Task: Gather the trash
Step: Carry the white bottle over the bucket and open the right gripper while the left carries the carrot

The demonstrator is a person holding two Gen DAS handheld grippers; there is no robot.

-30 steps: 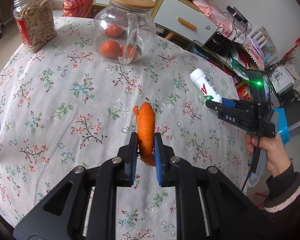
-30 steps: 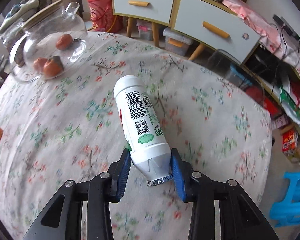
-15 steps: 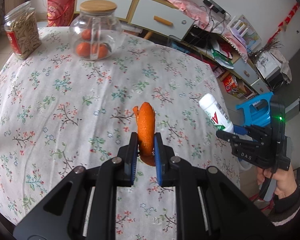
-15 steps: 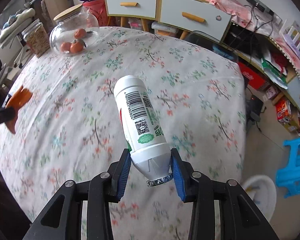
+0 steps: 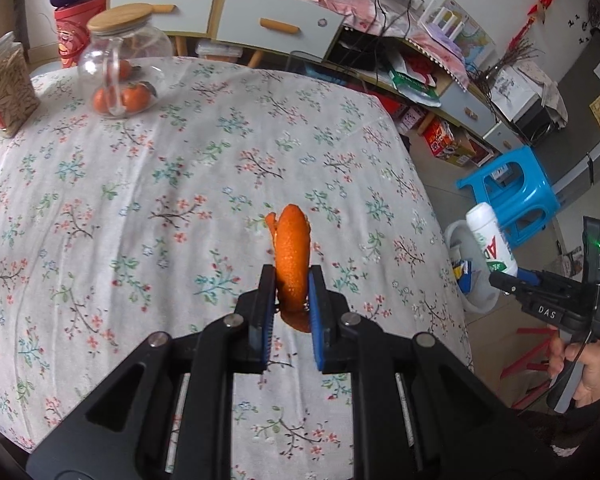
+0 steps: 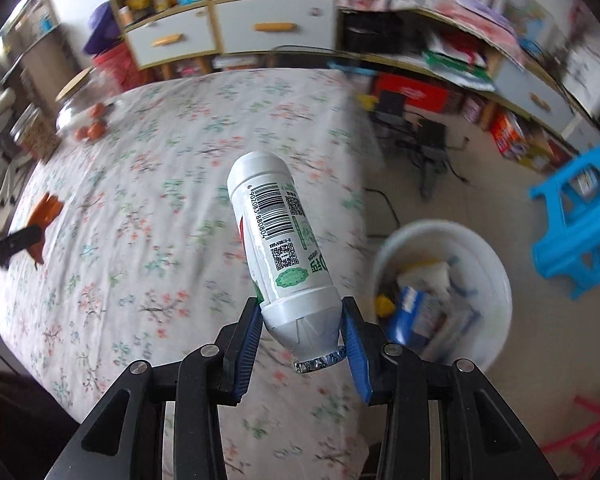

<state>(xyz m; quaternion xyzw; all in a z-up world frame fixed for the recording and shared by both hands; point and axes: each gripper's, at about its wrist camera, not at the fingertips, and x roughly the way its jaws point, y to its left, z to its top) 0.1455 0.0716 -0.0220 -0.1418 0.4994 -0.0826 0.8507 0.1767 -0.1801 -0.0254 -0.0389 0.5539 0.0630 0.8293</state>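
My left gripper (image 5: 291, 286) is shut on a curled strip of orange peel (image 5: 291, 252), held above the floral tablecloth (image 5: 180, 184) near the table's right side. My right gripper (image 6: 300, 316) is shut on a white plastic bottle (image 6: 278, 240) with a barcode label, gripped at its neck end, base pointing away. It hangs over the table's right edge, next to a white trash bin (image 6: 496, 280) on the floor that holds wrappers. In the left wrist view the bottle (image 5: 490, 240) and right gripper (image 5: 512, 280) sit above that bin (image 5: 454, 236).
A glass jar (image 5: 120, 68) of oranges with a wooden lid and a jar of seeds (image 5: 6, 88) stand at the table's far left. A blue plastic stool (image 5: 512, 192) stands beside the bin. Cabinets (image 5: 260, 20) and cluttered shelves line the far wall.
Both grippers moved toward the table's right edge with their loads. The right gripper swung out past the edge, bringing the white bin and blue stool into its view.
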